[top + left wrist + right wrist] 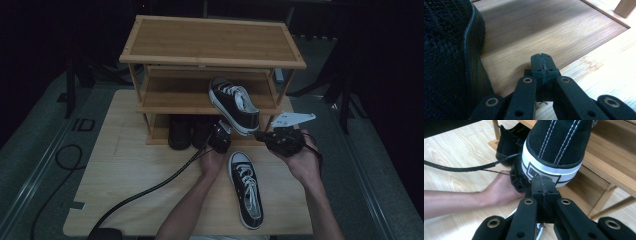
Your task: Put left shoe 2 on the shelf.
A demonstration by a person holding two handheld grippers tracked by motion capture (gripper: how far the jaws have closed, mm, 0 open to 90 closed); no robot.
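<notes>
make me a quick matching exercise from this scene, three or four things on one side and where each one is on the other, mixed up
Things:
1. tilted sneaker
2. second sneaker
3. dark shoes
4. left gripper

Places or states:
A. lowest shelf of the rack
B. flat on the table, between the forearms
C. jaws closed, empty
D. heel hanging off the middle shelf

Pairs: 1-D, 2-B, 3-A, 4-C

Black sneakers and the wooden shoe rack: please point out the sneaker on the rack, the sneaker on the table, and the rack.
sneaker on the rack (235, 104), high view, side canvas
sneaker on the table (246, 189), high view, white laces
shoe rack (210, 40), high view, top shelf
</notes>
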